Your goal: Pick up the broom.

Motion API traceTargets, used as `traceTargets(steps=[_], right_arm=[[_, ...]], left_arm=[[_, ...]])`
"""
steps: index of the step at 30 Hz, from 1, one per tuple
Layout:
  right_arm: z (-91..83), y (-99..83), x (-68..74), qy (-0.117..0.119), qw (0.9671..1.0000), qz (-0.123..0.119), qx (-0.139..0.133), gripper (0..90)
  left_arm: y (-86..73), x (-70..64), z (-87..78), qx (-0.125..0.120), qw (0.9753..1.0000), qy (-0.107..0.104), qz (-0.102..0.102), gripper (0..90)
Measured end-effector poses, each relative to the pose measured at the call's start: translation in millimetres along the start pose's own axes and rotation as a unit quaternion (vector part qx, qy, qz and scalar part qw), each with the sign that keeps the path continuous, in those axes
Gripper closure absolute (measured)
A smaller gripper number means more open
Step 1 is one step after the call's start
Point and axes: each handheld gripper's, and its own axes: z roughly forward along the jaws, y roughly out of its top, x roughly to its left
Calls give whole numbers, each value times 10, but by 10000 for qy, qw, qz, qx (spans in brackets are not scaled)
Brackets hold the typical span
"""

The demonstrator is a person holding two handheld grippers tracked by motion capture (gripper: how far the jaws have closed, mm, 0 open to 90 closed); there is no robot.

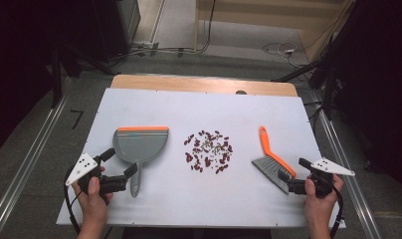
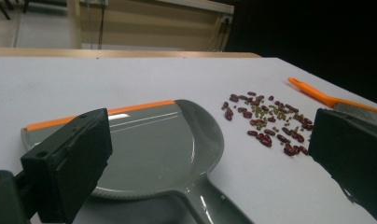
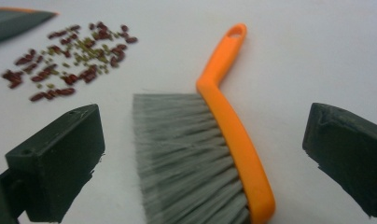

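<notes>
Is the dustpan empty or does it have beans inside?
Empty: the dustpan shows bare grey inside; the beans lie beside it on the table.

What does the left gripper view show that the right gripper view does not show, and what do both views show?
Left gripper view alone: the whole pan of the grey dustpan, the start of its handle, and its orange front strip.

Right gripper view alone: the grey bristles of the brush and the hanging hole at the handle's end.

Both: the scattered beans on the white table, and two open black jaws.
</notes>
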Motion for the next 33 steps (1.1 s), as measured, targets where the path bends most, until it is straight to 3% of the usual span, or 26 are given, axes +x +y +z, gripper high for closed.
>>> traceTargets(steps=[3, 6, 9, 14, 21, 22, 26, 29, 33], right_arm=[[36, 49, 16, -12, 9999, -112, 45, 0], [81, 66, 31, -32, 9997, -169, 154, 0], [79, 98, 44, 18, 9998, -110, 148, 0], [27, 128, 60, -114, 9999, 71, 87, 0], [-21, 253, 167, -110, 9999, -15, -27, 0], [-12, 292, 217, -111, 9999, -122, 13, 0], [-1, 355, 261, -107, 9998, -138, 13, 0], [-2, 498, 275, 94, 9998, 146, -119, 0], [24, 649, 290, -52, 9999, 80, -81, 0]], left_arm=[[19, 8, 37, 59, 9999, -49, 70, 0], [28, 18, 52, 47, 9999, -110, -23, 0], [31, 15, 54, 58, 9998, -167, -45, 0], [34, 2, 89, 134, 9997, -209, 20, 0], [18, 2, 105, 175, 9997, -194, 34, 0], [16, 0, 105, 199, 9996, -187, 52, 0], [23, -8, 89, 169, 9996, -202, -37, 0], [33, -17, 87, 137, 9996, -199, -111, 0], [33, -31, 107, 184, 9996, -203, -69, 0]])
